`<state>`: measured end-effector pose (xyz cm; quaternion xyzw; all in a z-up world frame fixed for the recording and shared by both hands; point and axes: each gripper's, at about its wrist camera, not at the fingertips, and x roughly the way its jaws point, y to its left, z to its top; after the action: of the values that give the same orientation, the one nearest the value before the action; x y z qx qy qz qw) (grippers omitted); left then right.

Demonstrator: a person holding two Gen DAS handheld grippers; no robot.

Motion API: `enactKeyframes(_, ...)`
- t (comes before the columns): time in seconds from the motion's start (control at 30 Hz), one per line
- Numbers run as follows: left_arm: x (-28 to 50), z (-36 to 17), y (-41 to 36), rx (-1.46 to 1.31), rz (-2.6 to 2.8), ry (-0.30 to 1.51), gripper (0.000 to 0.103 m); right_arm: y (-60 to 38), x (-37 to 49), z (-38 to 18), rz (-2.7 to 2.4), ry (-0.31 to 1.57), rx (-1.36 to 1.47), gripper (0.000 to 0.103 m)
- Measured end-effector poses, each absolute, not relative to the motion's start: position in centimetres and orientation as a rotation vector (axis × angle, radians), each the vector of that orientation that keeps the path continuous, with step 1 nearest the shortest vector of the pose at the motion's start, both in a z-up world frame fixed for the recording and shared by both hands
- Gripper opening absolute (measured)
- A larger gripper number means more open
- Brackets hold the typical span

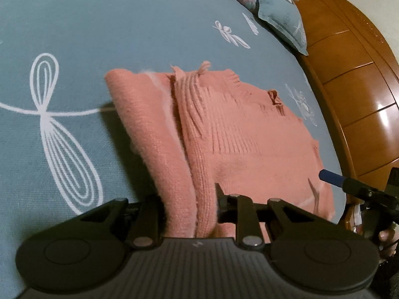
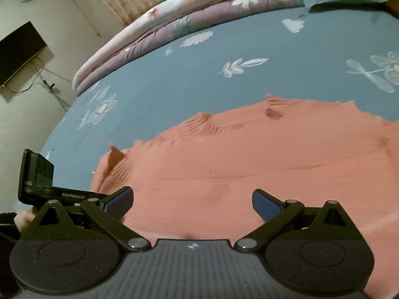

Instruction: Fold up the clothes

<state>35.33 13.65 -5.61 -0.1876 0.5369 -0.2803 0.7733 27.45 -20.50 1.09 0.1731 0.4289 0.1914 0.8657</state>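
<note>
The left tool [image 1: 190, 211] is clamped on a bunched edge of the pink knitted garment [image 1: 239, 134], which is spread on the blue bed sheet [image 1: 124, 25]. The right tool [image 2: 192, 199] is held with fingers apart above the cloth, gripping nothing. A fold appears to be starting; next, a second edge must be pinched. Beyond, folded quilts [image 2: 174, 20] are stacked.
</note>
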Motion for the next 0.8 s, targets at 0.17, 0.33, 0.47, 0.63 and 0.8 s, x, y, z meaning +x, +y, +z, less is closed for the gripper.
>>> enactKeyframes(0.17, 35.2, -5.2, 13.0, -0.367, -0.6, 1.153, 0.025, -18.0, 27.8, -0.2, 0.416, 0.945, 0.349, 0.103)
enactKeyframes(0.33, 35.1, -5.2, 12.8, -0.36, -0.605, 1.137, 0.026, -16.8, 29.2, -2.2, 0.368, 0.959, 0.35, 0.103)
enactKeyframes(0.47, 34.9, -5.3, 13.3, -0.378, -0.618, 1.128, 0.026, -16.1, 32.3, -3.0, 0.337, 0.908, 0.327, 0.103)
enactKeyframes(0.63, 35.1, -5.6, 13.7, -0.389, -0.65, 1.123, 0.026, -14.7, 35.9, -3.5, 0.266, 0.89, 0.266, 0.103)
enactKeyframes(0.8, 35.2, -5.9, 14.3, -0.412, -0.679, 1.117, 0.026, -13.5, 36.7, -3.9, 0.22, 0.905, 0.201, 0.103)
